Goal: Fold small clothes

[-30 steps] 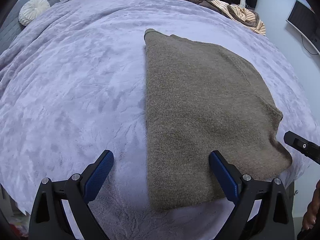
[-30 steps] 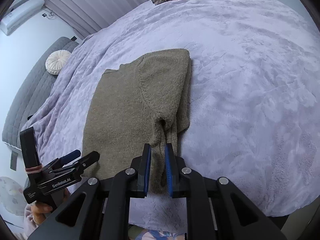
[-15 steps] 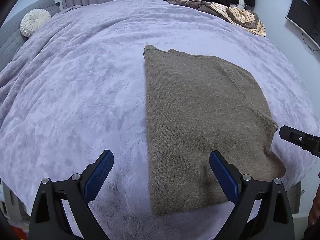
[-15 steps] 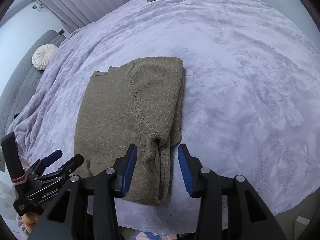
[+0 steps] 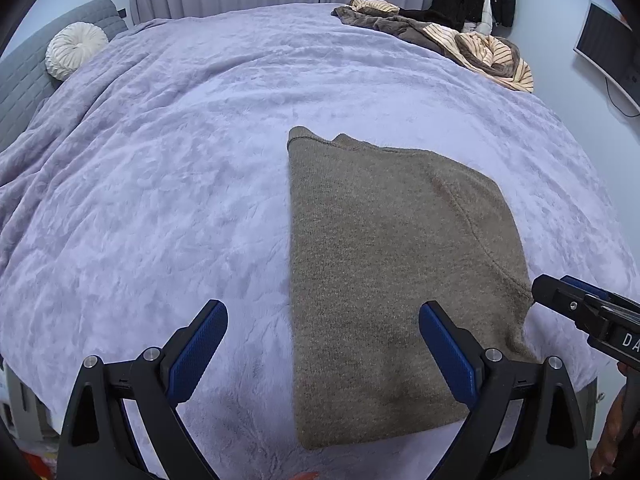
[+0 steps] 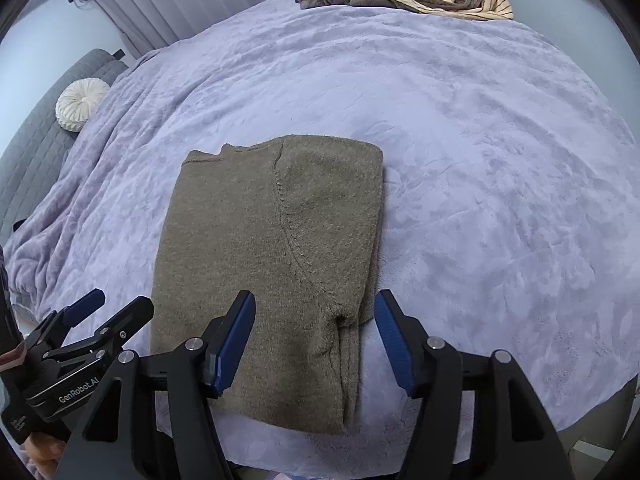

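— Right tongs [image 6: 316,340] have just been opening and have let go of the sweater [image 5: 384,280]; both have risen.

— Left tongs [image 5: 324,352] gape too, empty. Sweater lies folded at the bed's [image 5: 180,200] near edge.

— Fold again evenly. Cushion [image 5: 76,50] left, clothes pile [image 5: 460,40] far right: nothing obstructs.

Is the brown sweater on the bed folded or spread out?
Folded. The sweater lies as a compact rectangle, its sleeve tucked over the body and layered edges showing on one side.
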`<state>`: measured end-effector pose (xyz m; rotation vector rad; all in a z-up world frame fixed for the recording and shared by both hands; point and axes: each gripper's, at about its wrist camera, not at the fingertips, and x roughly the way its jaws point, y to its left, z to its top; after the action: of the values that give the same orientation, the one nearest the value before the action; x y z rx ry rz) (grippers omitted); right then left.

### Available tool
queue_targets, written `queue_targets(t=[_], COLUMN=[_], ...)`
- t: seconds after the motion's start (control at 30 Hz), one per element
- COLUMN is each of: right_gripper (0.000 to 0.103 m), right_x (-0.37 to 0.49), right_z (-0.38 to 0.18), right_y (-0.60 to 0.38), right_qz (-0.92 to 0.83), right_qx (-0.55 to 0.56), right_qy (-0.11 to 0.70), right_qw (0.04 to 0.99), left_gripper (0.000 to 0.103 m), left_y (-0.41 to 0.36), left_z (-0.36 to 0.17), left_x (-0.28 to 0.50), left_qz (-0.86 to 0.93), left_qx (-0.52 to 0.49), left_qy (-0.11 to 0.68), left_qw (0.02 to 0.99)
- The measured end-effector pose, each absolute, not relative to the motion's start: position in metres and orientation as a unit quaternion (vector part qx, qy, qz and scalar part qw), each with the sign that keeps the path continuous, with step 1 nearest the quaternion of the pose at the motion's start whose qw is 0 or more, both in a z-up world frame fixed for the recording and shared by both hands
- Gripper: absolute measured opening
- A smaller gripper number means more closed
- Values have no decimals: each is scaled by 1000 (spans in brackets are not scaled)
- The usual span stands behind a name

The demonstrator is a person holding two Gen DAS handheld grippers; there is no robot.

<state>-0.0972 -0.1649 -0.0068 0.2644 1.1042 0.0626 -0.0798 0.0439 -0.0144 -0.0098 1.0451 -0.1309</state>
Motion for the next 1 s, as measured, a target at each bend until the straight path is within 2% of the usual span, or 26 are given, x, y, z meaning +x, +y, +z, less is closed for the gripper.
queue_targets(t=[0.07, 0.23, 0.33, 0.37, 0.53, 1.0], right_gripper=[76, 84, 96, 103, 103, 103], right_x=[-97, -95, -95, -96, -98, -99], right_z=[-7, -8, -8, -7, -1, 1], right_y=[-165, -163, -158, -156, -153, -155], right_qz=[23, 3, -13, -22, -30, -33], right_qx=[120, 90, 58, 46, 39, 51], right_qy=[524, 527, 524, 521, 513, 516], right_qw=[843, 845, 850, 852, 857, 854], left_gripper=[103, 103, 103, 103, 103, 103], left_y=[43, 41, 38, 37, 33, 35], left_z=[-14, -12, -13, -15, -14, -14], left_x=[-80, -80, -80, -80, -83, -82], left_qz=[-64, -66, -61, -59, -38, -31], left_qx=[-7, -1, 5, 9, 33, 13], left_qy=[498, 497, 498, 498, 485, 493], left_qw=[865, 865, 865, 865, 873, 869])
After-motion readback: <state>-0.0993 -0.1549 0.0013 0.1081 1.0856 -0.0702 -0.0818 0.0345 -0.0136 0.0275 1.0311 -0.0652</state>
